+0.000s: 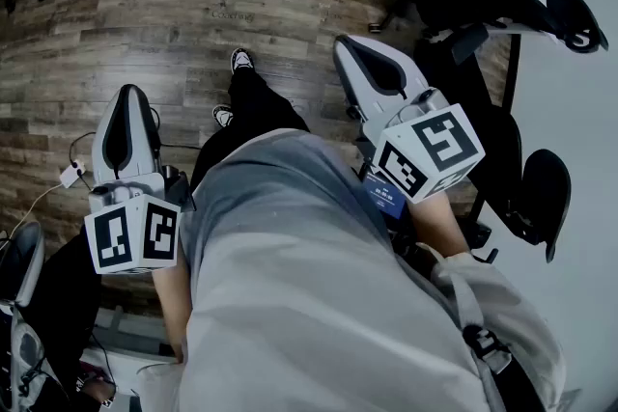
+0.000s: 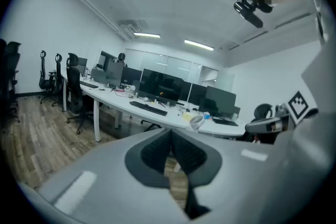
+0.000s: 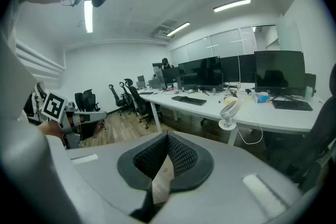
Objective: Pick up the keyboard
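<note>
- Left gripper (image 2: 170, 132) and right gripper (image 3: 167, 136) were both closed and empty.
- The keyboard (image 3: 188, 100) looked small and lay well apart on the desk (image 3: 273, 119).
- Open floor (image 1: 164, 14) lay ahead.

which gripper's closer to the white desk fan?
Right. The desk fan stands close ahead of the right gripper, slightly to its right. From the left gripper it looks smaller and farther off, ahead and to the right.

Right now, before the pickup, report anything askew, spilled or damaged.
Nothing stands out. The keyboard lies flat on the white desk, the small fan stands on its base, and the left gripper and right gripper are both shut, empty, away from the desk.
</note>
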`<action>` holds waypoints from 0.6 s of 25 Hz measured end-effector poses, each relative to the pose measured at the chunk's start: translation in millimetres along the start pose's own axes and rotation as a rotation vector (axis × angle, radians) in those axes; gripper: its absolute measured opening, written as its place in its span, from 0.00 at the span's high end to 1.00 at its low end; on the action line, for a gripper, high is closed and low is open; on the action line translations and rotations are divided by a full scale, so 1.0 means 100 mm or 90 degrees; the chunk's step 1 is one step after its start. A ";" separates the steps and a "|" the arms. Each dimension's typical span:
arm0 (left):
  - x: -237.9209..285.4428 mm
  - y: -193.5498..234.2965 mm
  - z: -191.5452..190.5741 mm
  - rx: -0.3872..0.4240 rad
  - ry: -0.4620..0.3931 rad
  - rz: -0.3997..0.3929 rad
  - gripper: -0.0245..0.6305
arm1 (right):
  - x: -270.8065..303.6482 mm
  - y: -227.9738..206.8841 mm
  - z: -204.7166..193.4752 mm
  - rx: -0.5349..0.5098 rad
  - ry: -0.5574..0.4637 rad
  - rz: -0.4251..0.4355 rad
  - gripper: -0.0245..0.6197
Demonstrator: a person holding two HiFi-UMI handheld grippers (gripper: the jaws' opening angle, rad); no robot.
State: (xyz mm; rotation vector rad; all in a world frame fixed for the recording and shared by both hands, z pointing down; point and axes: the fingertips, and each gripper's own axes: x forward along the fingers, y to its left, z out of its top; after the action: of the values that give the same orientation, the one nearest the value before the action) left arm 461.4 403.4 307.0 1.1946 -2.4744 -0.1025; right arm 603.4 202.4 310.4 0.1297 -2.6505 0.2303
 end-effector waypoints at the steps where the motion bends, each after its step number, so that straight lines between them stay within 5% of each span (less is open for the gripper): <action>1: 0.01 0.00 0.02 -0.002 -0.007 -0.003 0.96 | 0.01 0.01 0.03 0.000 -0.003 0.000 0.97; 9: 0.04 0.03 0.07 -0.001 -0.019 -0.007 0.96 | 0.11 0.04 0.07 0.000 -0.027 -0.009 0.98; 12: 0.03 0.07 0.09 -0.001 -0.022 -0.010 0.96 | 0.08 0.15 0.16 0.010 -0.046 0.028 0.97; 15: 0.09 0.20 0.17 -0.057 -0.015 -0.042 0.96 | 0.20 0.27 0.29 -0.008 -0.049 0.044 0.97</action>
State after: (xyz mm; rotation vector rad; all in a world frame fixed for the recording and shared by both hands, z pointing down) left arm 435.4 407.7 298.7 1.2432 -2.4238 -0.2450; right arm 568.9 222.7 291.2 0.0428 -2.7359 0.2362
